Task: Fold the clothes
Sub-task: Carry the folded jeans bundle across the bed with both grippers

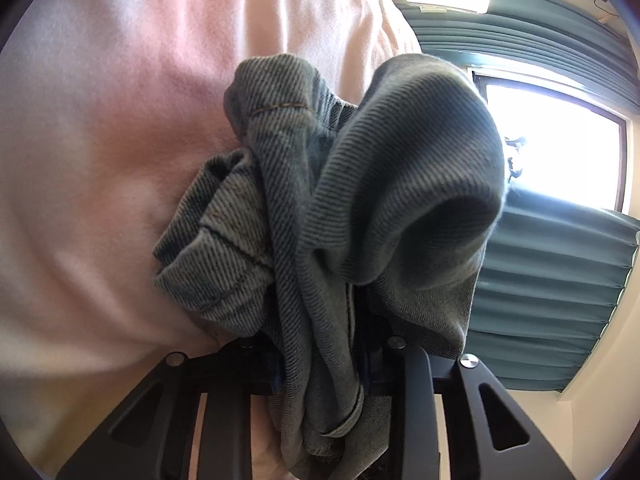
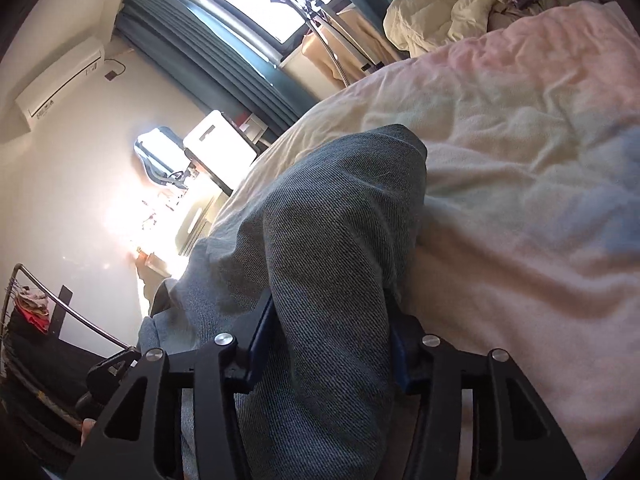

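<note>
The bed (image 2: 520, 160), w/ its pale pink-and-cream cover, fills most of both views, and the jeans (image 2: 332, 260) are the next biggest thing: faded blue denim, part draped over the bed edge, part lifted clear in your two tools. Your right gripper (image 2: 328, 360) has its jaws closed on a thick, smooth fold of denim that runs fwd between the blue pads onto the cover. Your left gripper (image 1: 320, 364) is clamped on a bunched wad w/ seams and orange stitching showing, prob. a hem or waistband end, though I can't tell which; that wad stands up loose above the jaws, close against the pink fabric. Judging by this, you're mid-carry on one fold, both ends pinched, garment not yet flat; whether it's an opening fold or a later one, the pics don't settle. Next move calls for keeping both pinches firm, taking the slack out betw. the two ends so the denim hangs straight, then laying it down w/ edges matched; the left bunch looks likely to land crumpled unless it's spread. Only the right view shows the bed surface, the heap of other clothes (image 2: 480, 0) at its far end and the denim trailing off the edge; only the left view shows the stitched seams close up.
</note>
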A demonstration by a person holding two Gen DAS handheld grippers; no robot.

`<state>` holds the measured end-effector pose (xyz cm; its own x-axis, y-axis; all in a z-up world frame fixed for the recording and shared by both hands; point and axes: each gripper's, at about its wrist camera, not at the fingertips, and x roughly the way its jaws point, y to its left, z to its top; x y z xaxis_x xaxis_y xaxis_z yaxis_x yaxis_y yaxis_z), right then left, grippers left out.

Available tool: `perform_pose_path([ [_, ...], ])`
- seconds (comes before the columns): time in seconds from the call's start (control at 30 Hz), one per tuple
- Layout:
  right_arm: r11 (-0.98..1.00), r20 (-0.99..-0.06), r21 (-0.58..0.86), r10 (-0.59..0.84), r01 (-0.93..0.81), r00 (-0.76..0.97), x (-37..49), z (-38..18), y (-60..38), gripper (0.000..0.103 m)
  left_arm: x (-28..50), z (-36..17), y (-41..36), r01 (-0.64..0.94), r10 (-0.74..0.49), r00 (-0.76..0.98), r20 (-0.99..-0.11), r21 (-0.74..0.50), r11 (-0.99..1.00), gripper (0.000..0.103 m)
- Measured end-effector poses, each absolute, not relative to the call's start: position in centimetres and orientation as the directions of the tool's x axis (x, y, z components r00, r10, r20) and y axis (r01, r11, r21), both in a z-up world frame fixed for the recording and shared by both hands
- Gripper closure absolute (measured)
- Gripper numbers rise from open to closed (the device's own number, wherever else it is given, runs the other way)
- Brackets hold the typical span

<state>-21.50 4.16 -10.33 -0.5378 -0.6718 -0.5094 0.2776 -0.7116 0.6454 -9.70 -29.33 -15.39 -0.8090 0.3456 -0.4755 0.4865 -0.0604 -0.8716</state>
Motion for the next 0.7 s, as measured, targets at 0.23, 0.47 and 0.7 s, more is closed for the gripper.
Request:
perform_pose_path([
  [0.23,-0.782,-0.491,0.519,-0.603,0.345,-0.629,-18.1,-5.5,3.0,0.067,-9.3,-11.7,-27.9,0.48,0.288,-0.802,-0.523,-0.852,-0.21,0.085],
  [0.47,-0.805,-0.461,0.457,-0.578,0.379,-0.673,-16.2,-0.1,3.5,0.069,-9.7,-6.6,-26.2,0.396,0.274,-0.817,-0.507,-0.84,-0.372,0.087],
  [0.7,-0.847,-0.443,0.36,-0.524,0.391,-0.727,-14.2,5.6,6.3,0.07,-10.2,-1.8,-22.0,0.286,0.329,-0.825,-0.46,-0.841,-0.459,0.087],
])
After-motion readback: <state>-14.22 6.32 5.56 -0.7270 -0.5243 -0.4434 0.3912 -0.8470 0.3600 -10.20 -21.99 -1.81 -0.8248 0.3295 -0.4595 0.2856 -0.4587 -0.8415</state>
